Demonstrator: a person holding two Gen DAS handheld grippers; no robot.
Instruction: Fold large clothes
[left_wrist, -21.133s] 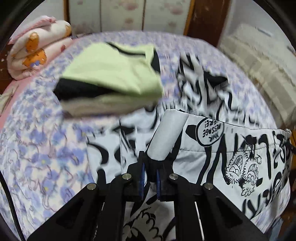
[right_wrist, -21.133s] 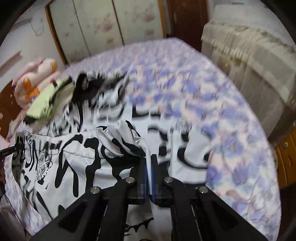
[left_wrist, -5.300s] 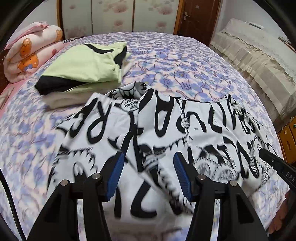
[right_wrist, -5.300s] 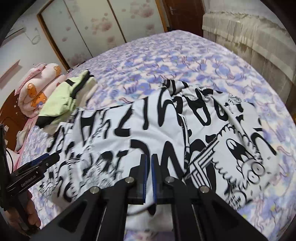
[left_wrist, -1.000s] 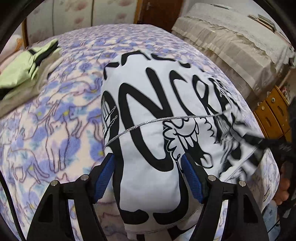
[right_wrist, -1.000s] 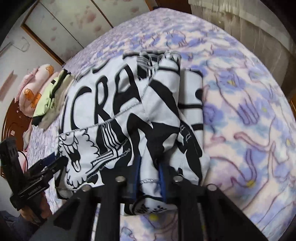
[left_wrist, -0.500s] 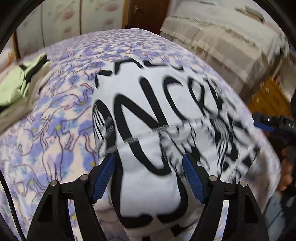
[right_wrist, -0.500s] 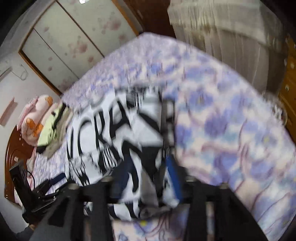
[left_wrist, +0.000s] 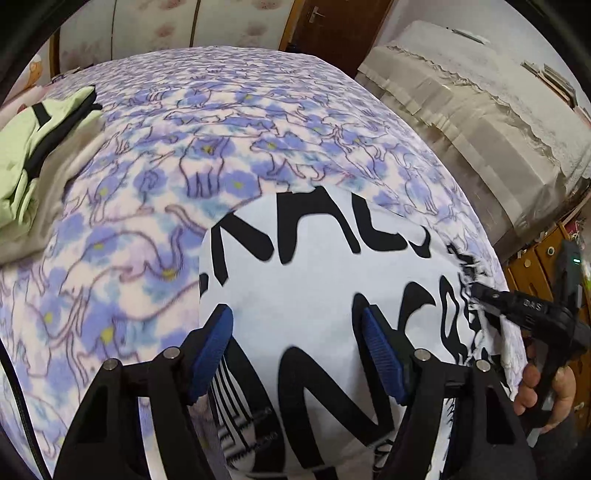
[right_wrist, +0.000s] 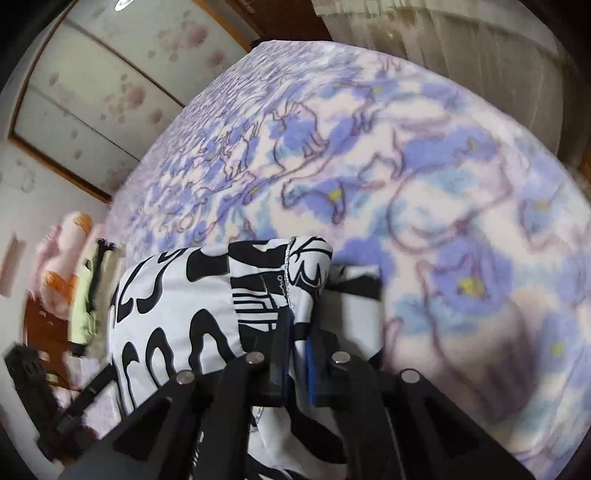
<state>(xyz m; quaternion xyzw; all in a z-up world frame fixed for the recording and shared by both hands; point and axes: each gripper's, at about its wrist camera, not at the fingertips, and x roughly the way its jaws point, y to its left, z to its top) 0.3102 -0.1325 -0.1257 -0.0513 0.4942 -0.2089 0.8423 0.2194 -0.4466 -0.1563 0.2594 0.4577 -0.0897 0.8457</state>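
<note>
Purple-flowered bedspread (left_wrist: 229, 122) carries the folded printed garment (left_wrist: 314, 280), right gripper (right_wrist: 295, 332) clamped on it, left gripper (left_wrist: 295, 332) closing.

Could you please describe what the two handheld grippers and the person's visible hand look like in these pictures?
Both are black, angular plastic frames with silver round bolt heads. The left gripper has ribbed blue pads on its fingers; the right gripper shows blue pad edges too. Seen from the left wrist view, the right gripper carries small white lettering and a green light. The hand on it is bare; no sleeve shows.
</note>
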